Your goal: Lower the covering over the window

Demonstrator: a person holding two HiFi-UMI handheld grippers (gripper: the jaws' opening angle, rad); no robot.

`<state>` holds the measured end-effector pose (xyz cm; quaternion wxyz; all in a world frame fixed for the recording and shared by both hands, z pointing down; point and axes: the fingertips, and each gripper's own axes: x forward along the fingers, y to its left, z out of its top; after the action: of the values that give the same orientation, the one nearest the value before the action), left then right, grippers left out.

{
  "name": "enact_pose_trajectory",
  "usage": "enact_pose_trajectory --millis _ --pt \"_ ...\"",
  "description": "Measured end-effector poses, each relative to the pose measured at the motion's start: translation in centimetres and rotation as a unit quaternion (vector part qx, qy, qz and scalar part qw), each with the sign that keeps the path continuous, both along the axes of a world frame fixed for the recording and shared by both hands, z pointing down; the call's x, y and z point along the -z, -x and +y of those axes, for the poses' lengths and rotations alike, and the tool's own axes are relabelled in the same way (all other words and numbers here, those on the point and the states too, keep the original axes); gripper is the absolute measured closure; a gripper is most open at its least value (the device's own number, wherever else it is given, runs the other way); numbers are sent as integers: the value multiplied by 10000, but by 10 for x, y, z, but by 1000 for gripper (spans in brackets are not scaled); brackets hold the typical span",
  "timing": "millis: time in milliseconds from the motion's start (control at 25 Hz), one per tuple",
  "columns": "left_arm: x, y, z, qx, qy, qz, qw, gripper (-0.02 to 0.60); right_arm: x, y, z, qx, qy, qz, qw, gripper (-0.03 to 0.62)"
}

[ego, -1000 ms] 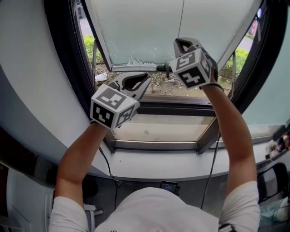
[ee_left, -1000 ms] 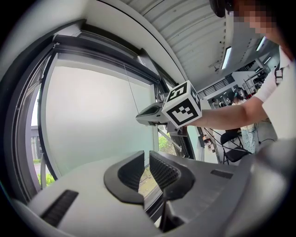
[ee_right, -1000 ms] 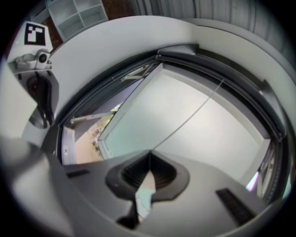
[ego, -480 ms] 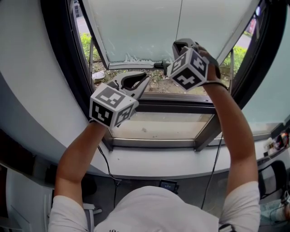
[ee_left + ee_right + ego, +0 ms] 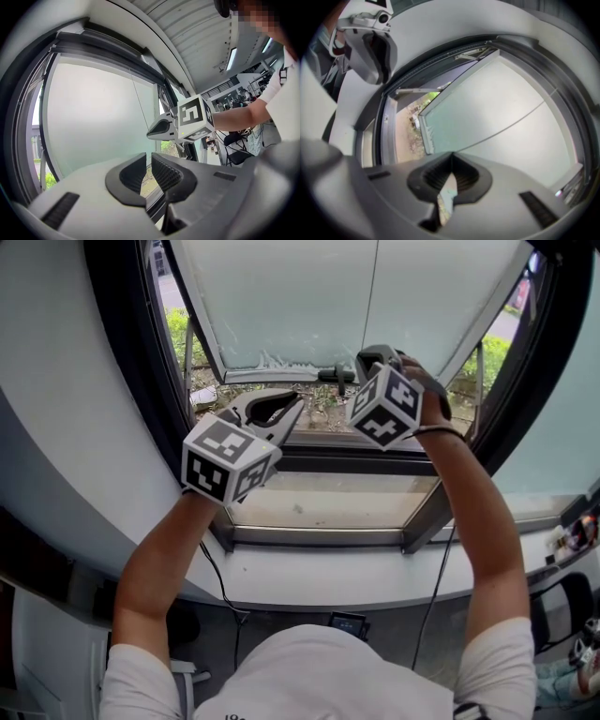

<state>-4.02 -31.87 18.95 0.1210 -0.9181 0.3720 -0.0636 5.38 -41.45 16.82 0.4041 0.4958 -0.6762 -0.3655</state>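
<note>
Pale-green blind point(image 5: 281, 296) part down | right gripper point(image 5: 451, 161) lower than a second ago, rolled, jaws pinched on pull cord point(image 5: 374, 296) | left gripper point(image 5: 148, 171) unmoved, jaws nearly together, empty

**Window ahead, two grippers before it**

In the head view the blind point(image 5: 281, 306) fills the 12 o'clock part, set inside the window frame point(image 5: 141, 390). Its bottom bar point(image 5: 272, 374) lies across the frame, with a gap under it. The cord point(image 5: 374, 287) runs down in front of the blind at 12 o'clock and ends at the closed tips of the right gripper point(image 5: 364, 357), at 1 o'clock. The left gripper point(image 5: 296, 404) is at the right one's 8 o'clock, apart from it, in front of the gap. The lower pane point(image 5: 328, 502) lies beneath both. The sill point(image 5: 309, 587) is at 6 o'clock, and a cable point(image 5: 436, 587) hangs across it at 5 o'clock.
</note>
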Motion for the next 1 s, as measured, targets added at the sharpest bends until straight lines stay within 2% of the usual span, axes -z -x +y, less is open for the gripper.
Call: enact_pose_trajectory --millis 440,1000 --pt "-5 7 5 61 24 -30 10000 548 -67 1 8 -152 458 789 9957 572" --pt "-6 6 9 111 -95 -276 9995 546 -121 -4 27 -205 1003 962 9901 572"
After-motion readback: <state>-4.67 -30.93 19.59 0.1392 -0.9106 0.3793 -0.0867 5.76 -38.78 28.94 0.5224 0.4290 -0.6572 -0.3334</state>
